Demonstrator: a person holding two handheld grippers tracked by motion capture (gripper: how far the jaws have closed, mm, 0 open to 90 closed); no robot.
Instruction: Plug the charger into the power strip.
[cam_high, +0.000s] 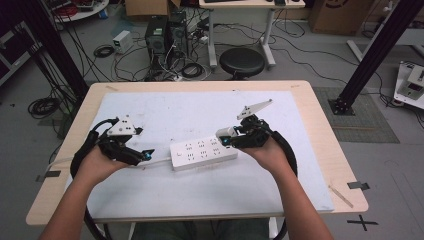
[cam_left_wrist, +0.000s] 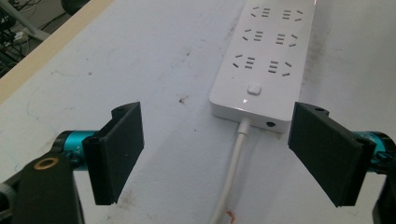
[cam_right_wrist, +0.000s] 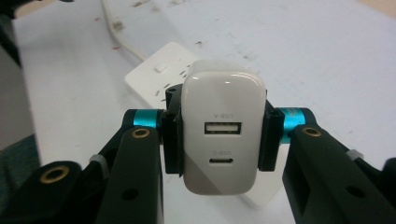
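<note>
A white power strip (cam_high: 203, 153) is seen lying flat near the middle of a white mat (cam_high: 165, 110) spread over a wooden table (cam_high: 320, 115), its cable (cam_left_wrist: 232, 164) running off toward the person's left. The right gripper (cam_high: 226, 136) is held at the strip's right end, its jaws clamped on the two sides of a white USB charger (cam_right_wrist: 222, 132); in the right gripper view the charger's rear face, with one USB-A port above one USB-C port, is turned toward the camera, and the strip's switch end is glimpsed beyond it. Whether the charger's prongs are touching the strip cannot be told. The left gripper (cam_left_wrist: 215, 154) is held just short of the strip's left end, its jaws spread wide and gripping nothing; in the left gripper view the cable is seen passing between them and the strip's switch (cam_left_wrist: 254, 88) and rows of sockets lie just ahead. Both grippers are held by the person's hands, with forearms entering from the near edge.
</note>
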